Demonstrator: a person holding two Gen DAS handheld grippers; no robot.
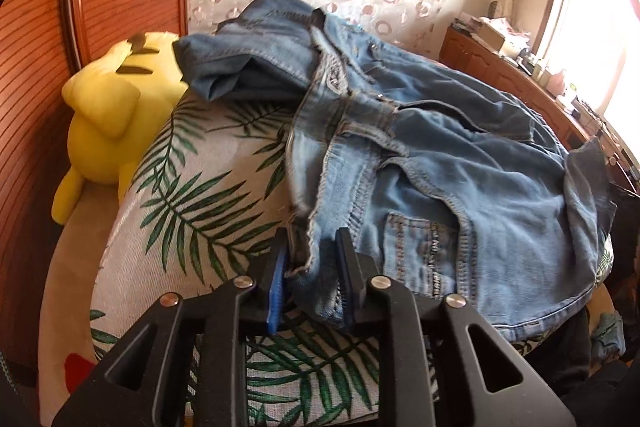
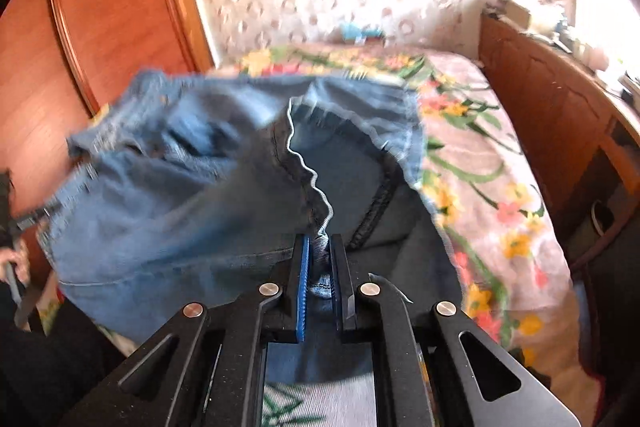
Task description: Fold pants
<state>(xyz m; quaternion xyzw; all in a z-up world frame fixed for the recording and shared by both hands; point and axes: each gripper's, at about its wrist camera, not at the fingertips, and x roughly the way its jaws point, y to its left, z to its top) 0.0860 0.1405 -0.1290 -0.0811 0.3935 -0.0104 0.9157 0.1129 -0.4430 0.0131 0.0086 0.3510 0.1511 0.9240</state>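
**Both grippers pinching the jeans over the bed**

Black linkage arms of the left gripper [image 1: 310, 259] fill the near edge of its view, and between its blue-padded fingers [image 1: 279, 279] a bunched fold of waistband is clamped tight. From that grip the pants [image 1: 420, 155], a faded pair of blue jeans, spread away ahead and to the right, rumpled, with a back pocket just beside the right finger and one leg heaped at the far end. They lie across a leaf-print cover [image 1: 192, 195] on the bed. A yellow plush toy [image 1: 108, 107] sits off to the left against the wooden headboard [image 1: 40, 67], near the far leg of the jeans but not clearly touching it.

On the other side, the right gripper [image 2: 320, 259] is closed on a wavy hem edge of the jeans [image 2: 180, 187], the cloth nipped right at the fingertips. The denim hangs up and leftward from that pinch, blurred, lifted off a floral bedspread [image 2: 480, 167]. A wooden dresser [image 2: 560, 107] stands beyond, to the right.
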